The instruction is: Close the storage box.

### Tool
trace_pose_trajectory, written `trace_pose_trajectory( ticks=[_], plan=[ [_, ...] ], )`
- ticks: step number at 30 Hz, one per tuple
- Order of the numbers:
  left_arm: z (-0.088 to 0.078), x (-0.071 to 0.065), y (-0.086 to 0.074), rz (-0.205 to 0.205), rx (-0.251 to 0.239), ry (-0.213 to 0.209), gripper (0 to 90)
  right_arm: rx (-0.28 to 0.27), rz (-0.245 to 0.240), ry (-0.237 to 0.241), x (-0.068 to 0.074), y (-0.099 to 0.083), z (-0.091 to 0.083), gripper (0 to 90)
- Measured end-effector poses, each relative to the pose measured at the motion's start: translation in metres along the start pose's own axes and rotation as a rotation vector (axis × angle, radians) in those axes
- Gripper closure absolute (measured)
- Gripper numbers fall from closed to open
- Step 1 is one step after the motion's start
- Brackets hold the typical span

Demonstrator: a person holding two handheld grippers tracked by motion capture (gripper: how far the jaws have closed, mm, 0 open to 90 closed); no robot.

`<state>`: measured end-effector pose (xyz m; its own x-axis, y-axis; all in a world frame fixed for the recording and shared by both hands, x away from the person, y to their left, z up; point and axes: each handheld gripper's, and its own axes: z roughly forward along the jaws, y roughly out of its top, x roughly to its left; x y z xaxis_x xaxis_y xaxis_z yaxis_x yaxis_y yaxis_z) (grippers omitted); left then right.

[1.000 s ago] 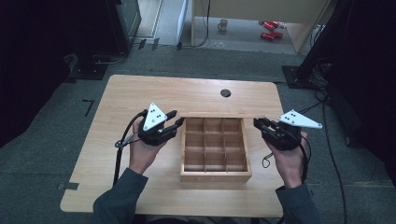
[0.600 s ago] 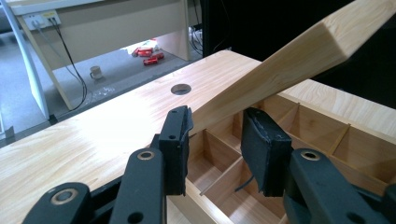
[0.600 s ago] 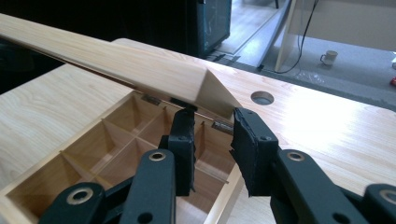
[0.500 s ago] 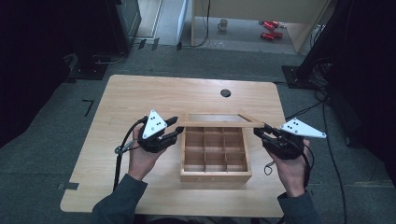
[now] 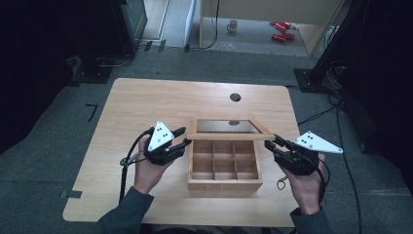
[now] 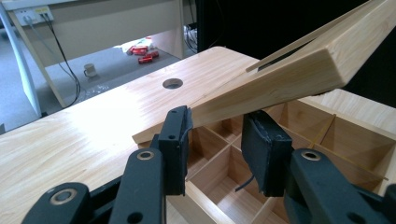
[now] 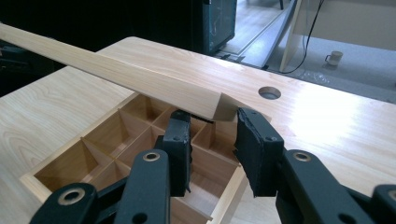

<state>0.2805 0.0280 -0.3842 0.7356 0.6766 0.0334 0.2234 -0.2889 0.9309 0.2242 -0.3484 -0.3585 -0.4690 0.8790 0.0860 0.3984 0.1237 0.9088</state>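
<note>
1. Nearest to the person, two hands come in from the bottom of the high view. Each one holds a gripper, so that makes two grippers.
2. The left gripper [image 5: 182,139] is at the left side of the lid [image 5: 192,130]. In the left gripper view its jaws have the edge of the lid between their tips and look closed on it.
3. The right gripper [image 5: 270,142] is at the right side of the lid. Its jaws have just been opening. In the right gripper view the corner of the lid sits at their tips, but the pads do not look like they squeeze it.
4. There is one wooden box [image 5: 224,185], and it stands between the two grippers on the near half of the table [image 5: 160,102]. It has nine little rooms inside, three by three, and they look empty.
5. What has changed: a second ago the lid lay flat on the box. Now its front is lifted and it tilts up over the back of the box. I think the box is about half open, and the lid must swing back more.
6. Further off, the table has one round hole [image 5: 235,97].
7. On the floor past the table are one mug [image 5: 233,24] and two red things [image 5: 280,30]
</note>
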Motion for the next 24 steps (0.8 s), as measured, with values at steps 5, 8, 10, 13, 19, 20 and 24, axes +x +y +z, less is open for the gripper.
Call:
trace_pose_trajectory(
  ticks=[5,8,10,13,19,20,24],
  plan=[
    [-0.005,-0.002,-0.005,-0.005,0.002,0.0,61.1,-0.001,0.015,0.006,0.002,-0.008,-0.001,66.1],
    [-0.008,-0.005,-0.008,0.007,0.002,-0.004,60.6,0.001,0.019,0.004,0.003,-0.012,-0.002,66.0],
    [-0.01,-0.008,-0.009,0.022,0.012,-0.008,59.8,0.005,0.021,0.011,0.003,-0.014,-0.002,65.9],
    [-0.01,-0.012,-0.011,0.034,0.027,-0.014,58.4,0.007,0.024,0.014,0.003,-0.016,-0.002,65.9],
    [-0.012,-0.013,-0.016,0.023,0.034,-0.015,56.7,0.008,0.01,0.007,0.005,-0.022,-0.002,65.8],
    [-0.012,-0.013,-0.017,0.019,0.032,-0.016,56.5,0.011,0.009,0.007,0.005,-0.023,-0.003,65.8],
    [-0.017,-0.015,-0.021,0.008,0.028,-0.021,55.4,0.013,0.006,0.003,0.007,-0.026,-0.003,65.8]
  ],
)
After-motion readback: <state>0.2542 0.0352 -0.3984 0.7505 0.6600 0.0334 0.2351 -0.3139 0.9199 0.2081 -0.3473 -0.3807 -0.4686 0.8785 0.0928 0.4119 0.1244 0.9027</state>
